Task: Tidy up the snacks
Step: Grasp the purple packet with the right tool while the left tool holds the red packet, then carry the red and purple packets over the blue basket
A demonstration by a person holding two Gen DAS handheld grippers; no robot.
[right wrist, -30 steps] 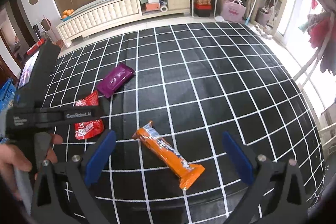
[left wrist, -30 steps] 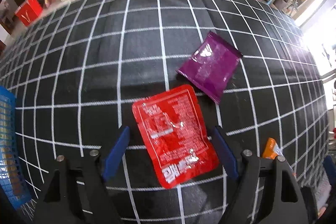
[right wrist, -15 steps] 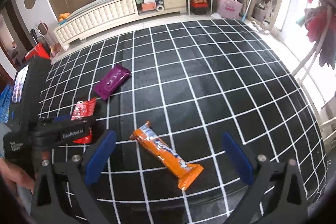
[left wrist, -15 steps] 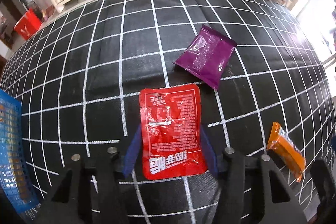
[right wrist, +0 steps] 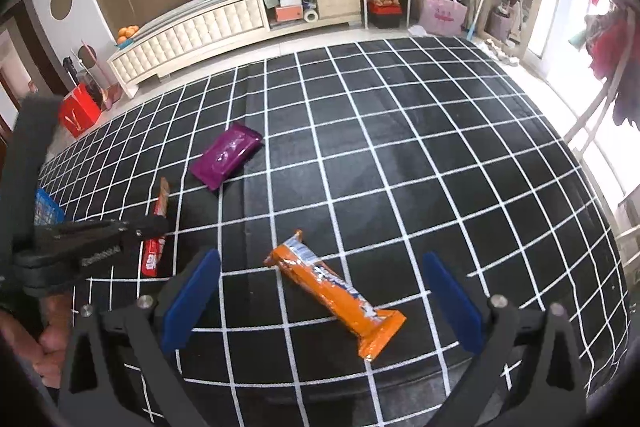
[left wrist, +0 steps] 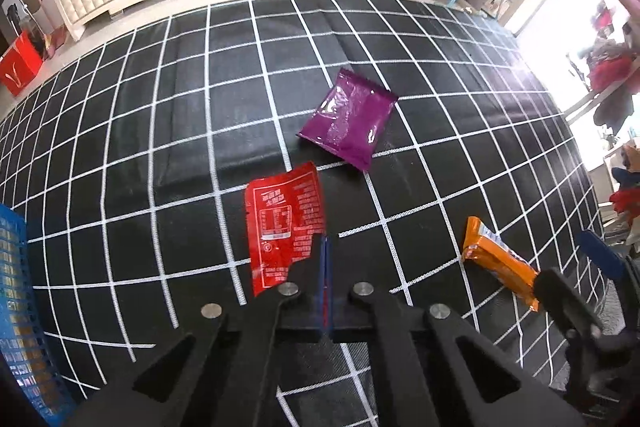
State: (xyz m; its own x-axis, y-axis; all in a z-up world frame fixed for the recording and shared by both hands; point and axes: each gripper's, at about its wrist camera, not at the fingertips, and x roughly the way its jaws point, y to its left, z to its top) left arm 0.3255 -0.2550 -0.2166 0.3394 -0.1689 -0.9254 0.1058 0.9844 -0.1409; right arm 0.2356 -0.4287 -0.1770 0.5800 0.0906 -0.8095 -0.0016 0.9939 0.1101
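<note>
Here we see the left gripper [left wrist: 325, 247] clamped on the red snack packet [left wrist: 282, 223], lifted off the black grid-patterned table [left wrist: 160, 131].

Our right gripper [right wrist: 320, 291] hangs with its blue pads wide apart above the orange snack bar [right wrist: 336, 287], which lies flat on the table. From the left wrist view, the purple packet [left wrist: 348, 119] lies at about 1 o'clock beyond the red one, the orange bar at 3 o'clock, and a blue basket [left wrist: 20, 307] at 9 o'clock by the table edge.
</note>
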